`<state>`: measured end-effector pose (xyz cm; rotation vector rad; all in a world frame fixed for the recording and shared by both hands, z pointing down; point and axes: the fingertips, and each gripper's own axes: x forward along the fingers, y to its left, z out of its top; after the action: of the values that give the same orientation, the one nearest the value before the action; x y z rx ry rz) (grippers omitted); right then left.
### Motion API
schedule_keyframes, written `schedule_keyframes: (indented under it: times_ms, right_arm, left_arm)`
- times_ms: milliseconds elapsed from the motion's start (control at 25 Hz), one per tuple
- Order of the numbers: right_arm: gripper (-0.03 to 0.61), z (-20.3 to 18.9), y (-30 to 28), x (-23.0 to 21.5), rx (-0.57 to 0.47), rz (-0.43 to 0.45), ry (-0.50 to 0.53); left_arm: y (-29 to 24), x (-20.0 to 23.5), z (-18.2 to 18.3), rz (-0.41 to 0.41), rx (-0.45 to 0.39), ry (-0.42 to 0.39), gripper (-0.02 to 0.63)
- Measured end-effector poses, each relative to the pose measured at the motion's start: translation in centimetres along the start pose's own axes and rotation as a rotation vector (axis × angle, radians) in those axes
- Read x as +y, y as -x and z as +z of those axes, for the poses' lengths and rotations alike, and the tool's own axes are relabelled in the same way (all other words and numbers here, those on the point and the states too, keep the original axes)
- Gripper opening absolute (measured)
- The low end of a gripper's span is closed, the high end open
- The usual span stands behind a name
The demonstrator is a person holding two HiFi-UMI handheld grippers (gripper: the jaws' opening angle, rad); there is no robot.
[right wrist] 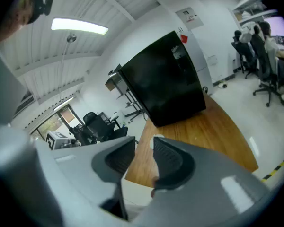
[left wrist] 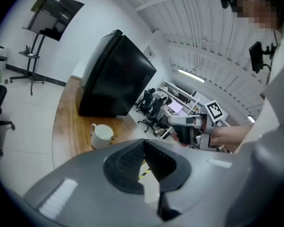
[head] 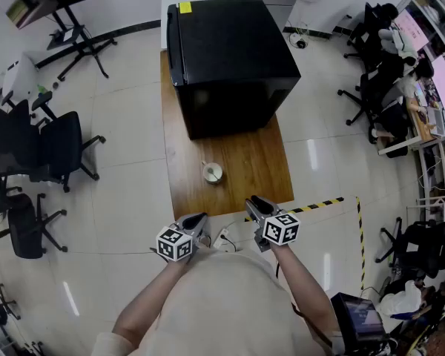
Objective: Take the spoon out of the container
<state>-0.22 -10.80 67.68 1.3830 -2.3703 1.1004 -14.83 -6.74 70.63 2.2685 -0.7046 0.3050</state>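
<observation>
A white cup (head: 213, 173) stands on the wooden table (head: 245, 162), in front of the black box, with a thin spoon handle (left wrist: 113, 137) sticking out of it. The left gripper view shows the cup (left wrist: 102, 135) ahead and to the left. Both grippers hover off the table's near edge, short of the cup. My left gripper (head: 199, 218) has its fingertips touching, shut on nothing (left wrist: 143, 143). My right gripper (head: 254, 202) stands open with a clear gap and nothing between its pads (right wrist: 143, 144); a white sliver of the cup (right wrist: 153, 141) shows in that gap.
A large black box (head: 230, 61) fills the far half of the table. Office chairs (head: 55, 147) stand on the floor at the left. Yellow-black tape (head: 322, 204) marks the floor at the right. A white power strip (head: 224, 238) lies below the table's near edge.
</observation>
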Motion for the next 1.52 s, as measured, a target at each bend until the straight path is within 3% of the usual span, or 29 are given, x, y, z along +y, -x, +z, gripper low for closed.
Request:
schedule_keyframes:
  times_ms: [280,640,960,1080,1160,1520]
  right_arm:
    - [0.123,-1.5,-8.4,-1.2,0.075,-0.003,-0.122]
    - [0.129,-5.4,-16.0,-4.2,0.18,-0.025,-0.283]
    - [0.133,-7.9,-19.0,-6.0,0.221,-0.003,-0.482]
    - [0.132,-8.9,-19.8,-6.5,0.276,-0.007,-0.509]
    - [0.064,-9.0,-20.1,-6.4,0.304,-0.001,-0.517]
    - [0.052,-7.3,-18.6,-5.0,0.352,0.093,-0.542]
  left_arm:
    - [1.6,3.9,1.7,-0.021,0.048,-0.07,0.0]
    - [2.6,6.4,4.9,0.044,0.043,-0.131,0.0]
    - [3.0,6.9,5.4,0.128,0.039,-0.154,0.0]
    - [2.7,6.7,5.1,0.152,0.044,-0.15,0.0]
    - [2.4,6.6,5.1,0.166,0.043,-0.146,0.0]
    - [0.1,4.7,5.3,0.196,0.039,-0.108,0.0]
